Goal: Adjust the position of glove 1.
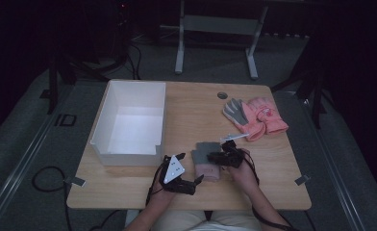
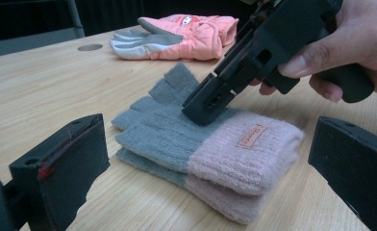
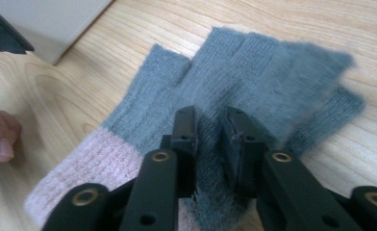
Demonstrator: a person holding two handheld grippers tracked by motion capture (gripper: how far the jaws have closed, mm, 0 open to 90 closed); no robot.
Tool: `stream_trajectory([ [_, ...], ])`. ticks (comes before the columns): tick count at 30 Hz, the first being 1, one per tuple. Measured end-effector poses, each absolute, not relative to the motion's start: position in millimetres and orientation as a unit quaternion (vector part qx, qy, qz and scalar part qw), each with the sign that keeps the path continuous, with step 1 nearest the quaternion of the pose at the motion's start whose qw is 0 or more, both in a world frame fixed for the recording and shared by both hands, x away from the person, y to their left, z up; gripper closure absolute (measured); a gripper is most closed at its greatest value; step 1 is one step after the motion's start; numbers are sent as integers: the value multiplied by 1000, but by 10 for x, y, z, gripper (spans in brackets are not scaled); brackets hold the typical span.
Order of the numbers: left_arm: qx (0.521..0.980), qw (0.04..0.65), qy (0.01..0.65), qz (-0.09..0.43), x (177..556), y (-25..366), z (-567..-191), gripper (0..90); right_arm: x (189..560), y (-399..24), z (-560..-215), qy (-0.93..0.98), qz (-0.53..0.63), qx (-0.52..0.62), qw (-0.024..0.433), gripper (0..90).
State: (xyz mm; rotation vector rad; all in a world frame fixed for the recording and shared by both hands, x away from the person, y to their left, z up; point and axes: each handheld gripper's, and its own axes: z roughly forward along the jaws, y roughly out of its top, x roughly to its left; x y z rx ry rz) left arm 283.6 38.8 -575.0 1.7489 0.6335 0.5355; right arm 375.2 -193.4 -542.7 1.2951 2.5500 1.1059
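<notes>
- The right gripper [image 3: 208, 132] is pressing down on the grey part of the stacked pair of fingerless knitted gloves, grey with pale pink cuffs [image 3: 234, 67]; its two black jaws are standing a little apart with a ridge of grey knit pinched up between them, so the pads are gripping the wool.
- A hand [image 2: 350, 43] is holding this gripper, tilting it down onto the top glove near where grey meets pink.
- The left gripper [image 2: 210, 159] is sitting low, just in front of the cuffs, with its jaws wide apart and nothing between them; the gloves are lying beyond them, not touched.
- The knitted gloves [image 1: 207, 161] are lying near the front edge of the light wooden table [image 1: 186, 108], at its middle.
- A white open rectangular box [image 1: 131, 122] is standing by the left edge.
- A pair of pink padded gloves with grey palms [image 1: 256, 116] is resting towards the far right corner.
</notes>
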Motion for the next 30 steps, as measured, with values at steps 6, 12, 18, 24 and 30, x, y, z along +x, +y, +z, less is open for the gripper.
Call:
stream_trajectory([
  [6, 757, 569, 239, 214, 2815, 401, -5617, 0, 3732, -2087, -5230, 828, 375, 413, 60, 677],
  [12, 791, 538, 217, 197, 2858, 379, -5507, 36, 3768, -2329, -5083, 817, 384, 423, 79, 656],
  [18, 845, 470, 175, 187, 2888, 203, -5502, 39, 3794, -2450, -5097, 811, 387, 432, 79, 655],
  [24, 869, 446, 111, 181, 2887, 30, -5506, 136, 3859, -2468, -5145, 808, 381, 443, 75, 656],
  [30, 891, 408, 68, 188, 2978, -36, -5560, 273, 3978, -2412, -5197, 803, 367, 463, 77, 643],
])
